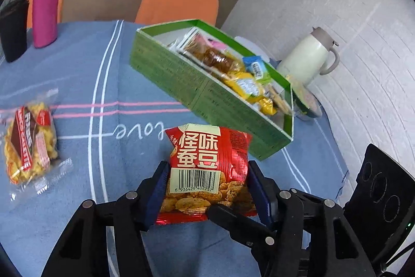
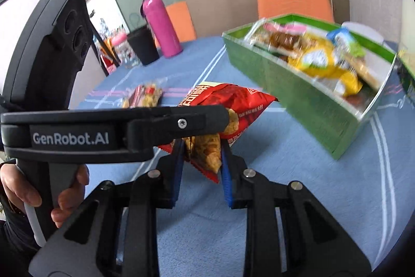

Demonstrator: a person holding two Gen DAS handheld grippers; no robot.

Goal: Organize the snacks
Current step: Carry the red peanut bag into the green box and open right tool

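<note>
Both your grippers pinch the red broad-bean snack packet (image 1: 207, 168): left gripper (image 1: 207, 188) clamps its sides, right gripper (image 2: 201, 160) nips its lower corner, above the blue tablecloth (image 1: 103, 56). At one o'clock sits the green box (image 1: 197, 95), snacks inside; at nine o'clock, a clear caramel-treat packet (image 1: 28, 144).

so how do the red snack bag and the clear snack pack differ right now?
The red snack bag is opaque foil, held off the tablecloth by both grippers; the clear snack pack is see-through and lies flat on the tablecloth, untouched. Neither is in the green box yet.
</note>
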